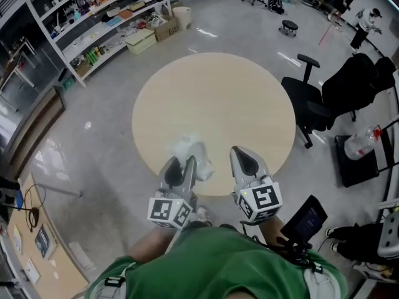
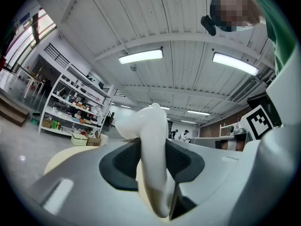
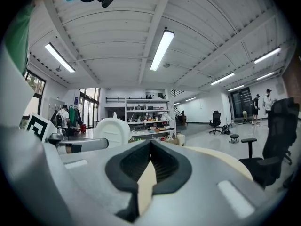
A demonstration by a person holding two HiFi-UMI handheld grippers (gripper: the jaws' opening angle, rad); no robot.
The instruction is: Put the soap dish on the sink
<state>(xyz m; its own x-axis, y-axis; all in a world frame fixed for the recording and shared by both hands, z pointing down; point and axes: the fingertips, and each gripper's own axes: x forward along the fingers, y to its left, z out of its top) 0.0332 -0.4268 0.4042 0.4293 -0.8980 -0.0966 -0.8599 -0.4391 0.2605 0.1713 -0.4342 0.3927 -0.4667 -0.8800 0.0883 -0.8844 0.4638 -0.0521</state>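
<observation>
A white soap dish (image 1: 192,154) is clamped on its edge between the dark pads of my left gripper (image 1: 186,164), above the near rim of the round table. In the left gripper view the soap dish (image 2: 151,140) stands upright in my left gripper (image 2: 153,154) and sticks out past the tips. My right gripper (image 1: 240,154) hovers just to the right, at the same height. In the right gripper view my right gripper (image 3: 150,147) has its tips touching and holds nothing, and the soap dish (image 3: 112,132) shows to its left. I see no sink in any view.
The round beige table (image 1: 212,98) lies straight ahead. Black office chairs (image 1: 333,95) stand to the right, with a black stool (image 1: 288,25) farther off. White shelves (image 1: 93,17) with boxes line the far left. A dark tablet (image 1: 305,220) sits by my right side.
</observation>
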